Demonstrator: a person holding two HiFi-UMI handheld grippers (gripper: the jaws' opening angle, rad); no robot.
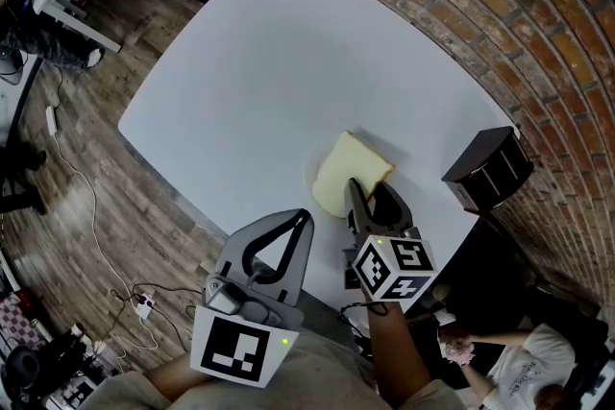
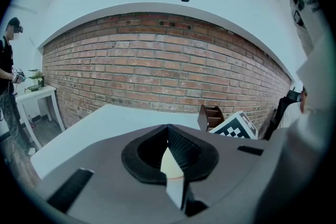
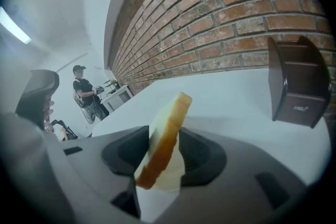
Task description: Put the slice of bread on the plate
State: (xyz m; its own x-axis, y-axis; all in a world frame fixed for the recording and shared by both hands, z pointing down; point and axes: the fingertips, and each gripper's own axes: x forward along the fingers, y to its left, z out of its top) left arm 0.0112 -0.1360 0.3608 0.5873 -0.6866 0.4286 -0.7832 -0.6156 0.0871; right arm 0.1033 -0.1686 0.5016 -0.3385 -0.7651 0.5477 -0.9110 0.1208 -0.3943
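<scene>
Here the right gripper (image 1: 373,195) has its fingers (image 1: 356,206) spread. The slice (image 3: 167,123) stands on edge between them, tilted, with its crust facing back along the jaws. A dark gap shows on the left finger's side, and the slice leans toward the right finger. No pad can be seen pressing on it.

From the head view the slice reaches out past those fingertips, its broad pale face turned up and to the left. Its far end is down near the table (image 1: 269,62). A faint curved rim shows just left of the fingertips, under the slice's edge (probably the plate (image 1: 314,180), white on white, so hard to be sure).

The left gripper (image 1: 304,220) is held just beside the right one, nearer the person, over the table's edge. Its fingers (image 2: 176,176) are pressed together with nothing between them.

A dark box (image 3: 296,84) stands on the table beyond the right fingertips and off to their right, against the brick wall (image 3: 220,23). Far off to the left of those fingers, a person (image 3: 84,89) stands by a small white table.
</scene>
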